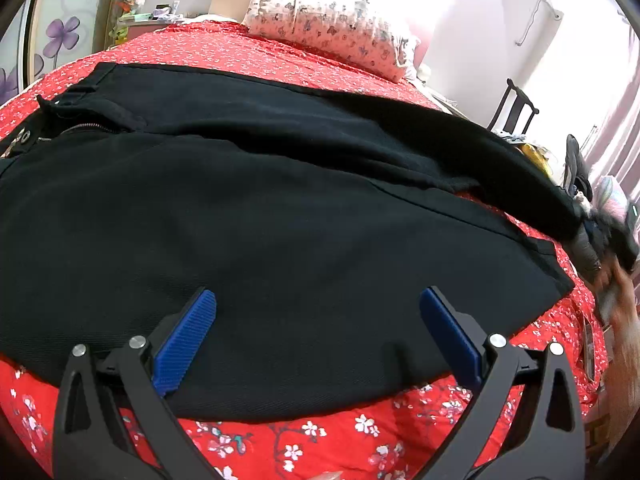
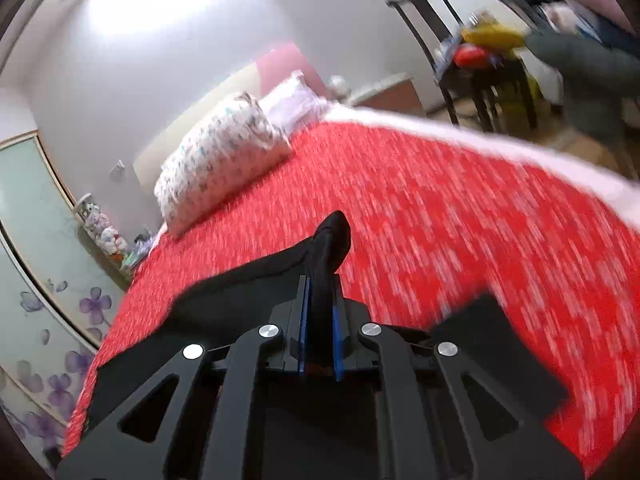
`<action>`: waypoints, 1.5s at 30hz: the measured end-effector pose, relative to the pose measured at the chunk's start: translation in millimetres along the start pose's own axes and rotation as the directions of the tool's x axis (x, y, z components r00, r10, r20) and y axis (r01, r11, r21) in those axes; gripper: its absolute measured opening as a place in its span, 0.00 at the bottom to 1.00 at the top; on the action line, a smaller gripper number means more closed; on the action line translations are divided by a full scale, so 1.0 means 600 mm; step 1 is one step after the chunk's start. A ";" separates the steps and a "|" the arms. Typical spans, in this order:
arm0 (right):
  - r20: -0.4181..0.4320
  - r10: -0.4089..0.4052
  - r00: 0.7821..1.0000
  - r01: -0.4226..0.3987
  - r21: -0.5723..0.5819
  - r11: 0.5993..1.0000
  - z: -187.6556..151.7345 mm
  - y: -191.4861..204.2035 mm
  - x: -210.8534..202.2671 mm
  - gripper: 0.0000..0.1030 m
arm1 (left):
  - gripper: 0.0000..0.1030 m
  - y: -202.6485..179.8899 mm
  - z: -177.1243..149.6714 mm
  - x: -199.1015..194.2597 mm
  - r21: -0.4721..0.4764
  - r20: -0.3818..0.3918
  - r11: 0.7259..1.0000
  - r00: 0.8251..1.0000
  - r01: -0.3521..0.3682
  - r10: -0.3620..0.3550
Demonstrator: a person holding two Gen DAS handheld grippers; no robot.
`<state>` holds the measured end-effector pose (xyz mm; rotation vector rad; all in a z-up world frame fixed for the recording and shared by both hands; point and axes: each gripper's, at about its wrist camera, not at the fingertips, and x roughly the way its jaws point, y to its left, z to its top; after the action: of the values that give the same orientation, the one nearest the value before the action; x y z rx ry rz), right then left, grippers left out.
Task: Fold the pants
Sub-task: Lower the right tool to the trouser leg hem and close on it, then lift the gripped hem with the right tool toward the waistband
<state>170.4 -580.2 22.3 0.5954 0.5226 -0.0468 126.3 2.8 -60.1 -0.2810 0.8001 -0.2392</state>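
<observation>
Pants (image 1: 248, 216): black, lying spread across the red floral bedspread (image 1: 320, 444), waistband and zipper toward the left in your left wrist view. Left gripper (image 1: 318, 340): you are holding it just above the near trouser leg, blue pads (image 1: 186, 340) standing wide. Right gripper (image 2: 320, 320): you are pinching a fold of pant fabric, lifted. Patterned pillow (image 1: 328, 24): lying beyond, at the headboard.
</observation>
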 end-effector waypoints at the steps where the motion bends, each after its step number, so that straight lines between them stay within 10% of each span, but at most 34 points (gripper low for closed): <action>1: -0.034 -0.025 0.999 0.025 0.015 1.000 -0.025 -0.007 -0.016 0.10 | 0.98 0.000 0.000 0.000 0.000 0.000 1.000 1.000 -0.001 0.001; 9: -0.271 -0.280 0.921 0.278 -0.046 0.959 -0.134 0.002 -0.061 0.27 | 0.98 -0.006 0.002 0.000 0.007 -0.007 1.000 1.000 -0.009 0.009; 13: -0.259 -0.126 0.957 0.193 0.252 0.948 -0.114 0.000 -0.112 0.57 | 0.98 -0.011 0.004 0.002 0.008 -0.008 1.000 1.000 -0.010 0.010; 17: -0.257 0.086 0.963 0.075 0.556 0.828 -0.124 0.001 -0.113 0.58 | 0.98 -0.012 0.005 0.004 0.010 -0.009 1.000 1.000 -0.009 0.009; 23: -0.352 0.021 0.936 0.260 0.732 0.630 -0.202 -0.005 -0.126 0.58 | 0.98 -0.016 0.003 0.005 0.015 -0.013 1.000 1.000 -0.009 0.009; 32: -0.275 0.110 0.955 0.167 0.805 0.569 -0.252 0.014 -0.126 0.58 | 0.98 -0.020 0.001 0.008 0.029 -0.020 1.000 1.000 0.000 0.001; 35: -0.262 0.045 0.964 0.183 0.778 0.601 -0.241 0.012 -0.108 0.48 | 0.98 -0.021 0.003 0.008 0.033 -0.021 0.999 1.000 0.011 -0.010; 39: -0.259 -0.027 0.966 0.214 0.732 0.647 -0.229 0.000 -0.078 0.05 | 0.98 -0.021 0.003 0.006 0.032 -0.014 0.999 0.999 0.042 -0.042; 45: -0.107 -0.114 0.988 0.149 0.422 0.894 -0.098 0.079 -0.077 0.04 | 0.98 -0.014 0.002 -0.005 0.005 0.018 0.995 0.995 0.095 -0.095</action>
<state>112.5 -513.4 28.3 0.9970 0.6361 -0.2743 124.6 -4.1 -54.3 -0.3170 0.7692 -0.3271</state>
